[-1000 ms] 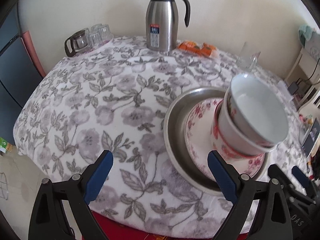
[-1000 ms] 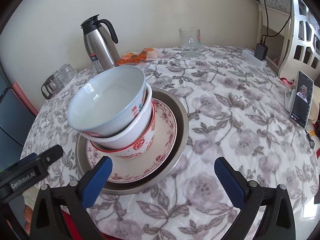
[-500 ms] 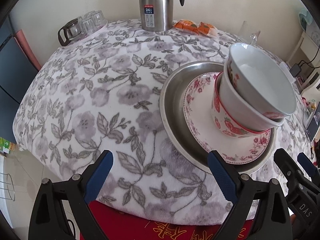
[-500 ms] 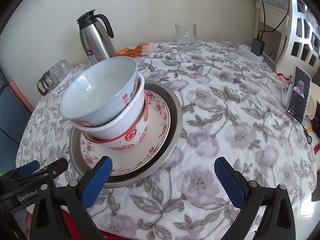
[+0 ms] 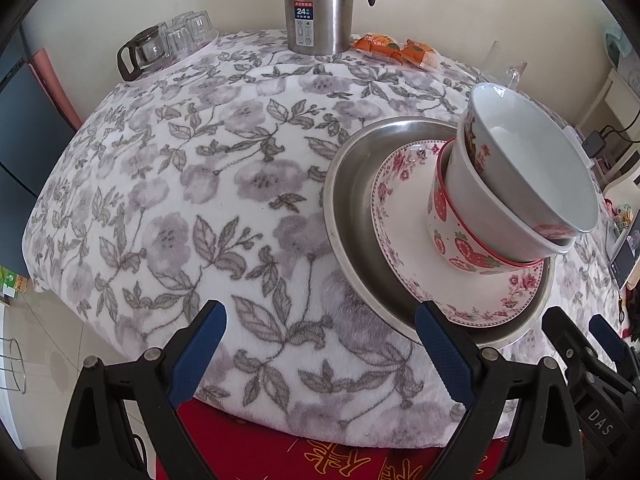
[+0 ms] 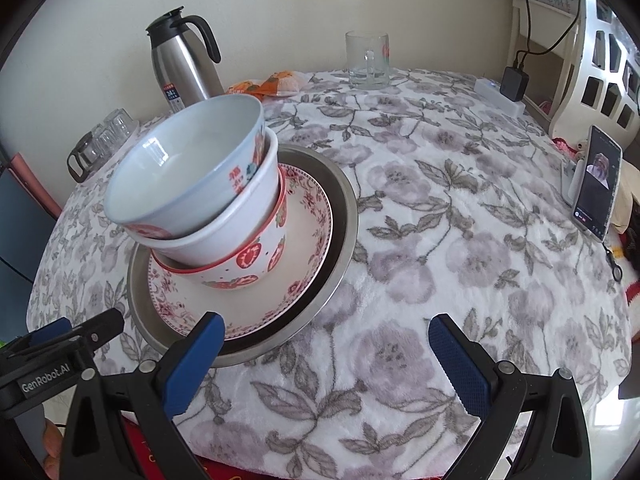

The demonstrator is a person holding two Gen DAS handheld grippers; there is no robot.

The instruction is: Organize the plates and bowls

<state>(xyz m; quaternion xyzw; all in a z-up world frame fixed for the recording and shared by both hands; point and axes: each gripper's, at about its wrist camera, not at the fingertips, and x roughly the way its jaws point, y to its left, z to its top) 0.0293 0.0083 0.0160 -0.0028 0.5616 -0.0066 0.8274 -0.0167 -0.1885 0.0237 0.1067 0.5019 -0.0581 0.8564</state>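
A steel plate [image 5: 352, 184] [image 6: 340, 216] lies on the floral tablecloth with a pink-flowered plate [image 5: 404, 248] [image 6: 304, 240] on it. On that stand three nested bowls: a strawberry bowl [image 5: 460, 240] [image 6: 248, 264], a white bowl [image 5: 472, 192] [image 6: 240, 216] and a tilted top bowl [image 5: 532, 160] [image 6: 184, 164]. My left gripper [image 5: 320, 344] is open and empty at the table's near edge, left of the stack. My right gripper [image 6: 326, 348] is open and empty at the near edge, its left finger [image 6: 196, 356] in front of the steel plate's rim.
A steel thermos [image 5: 318, 4] [image 6: 184, 68], orange snack packets [image 5: 396, 50] [image 6: 264, 86], a glass mug [image 6: 368, 60] and a glass pot with upturned glasses [image 5: 164, 46] [image 6: 100, 140] stand at the table's far side. A phone [image 6: 598, 188] leans at the right edge.
Both grippers have drawn back toward the near edge of the table, so the stack sits farther off. The dishes have not moved. Both grippers stay open.
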